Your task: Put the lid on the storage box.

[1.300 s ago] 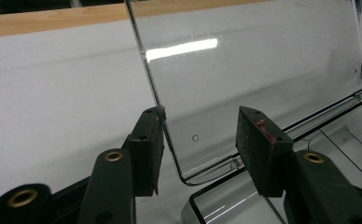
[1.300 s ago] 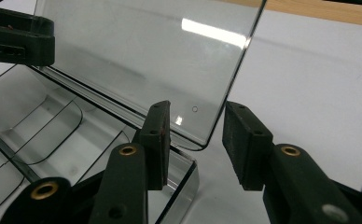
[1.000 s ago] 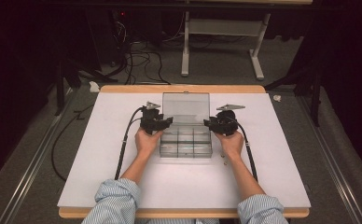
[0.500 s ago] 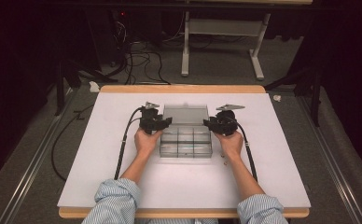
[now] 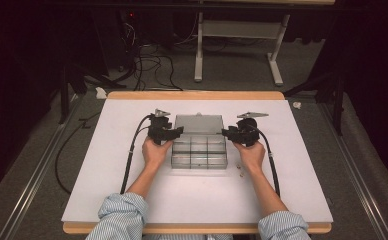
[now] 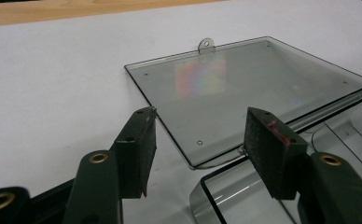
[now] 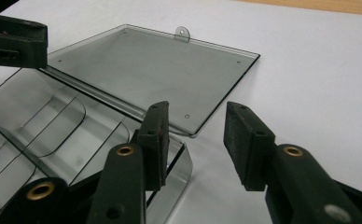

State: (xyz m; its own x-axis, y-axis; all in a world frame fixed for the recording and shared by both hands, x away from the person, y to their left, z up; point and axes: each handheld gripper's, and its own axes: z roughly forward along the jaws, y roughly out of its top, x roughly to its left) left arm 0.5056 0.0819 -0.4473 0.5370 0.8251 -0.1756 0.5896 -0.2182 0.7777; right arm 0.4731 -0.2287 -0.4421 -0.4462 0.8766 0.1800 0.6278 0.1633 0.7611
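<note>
- Clear grey plastic compartment box [image 5: 199,151] lies centre frame, flat lid [image 5: 199,123] opened toward the top, hinge line running left-right.
- Left gripper [image 6: 198,149]: jaws just opening, holding nothing.
- Right gripper [image 7: 195,140]: jaws apart, empty, straddling box corner.

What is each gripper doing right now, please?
Left gripper: open, jaws just been opening, astride the lid corner, not gripping.
Right gripper: open, at the box corner, holding nothing.
</note>
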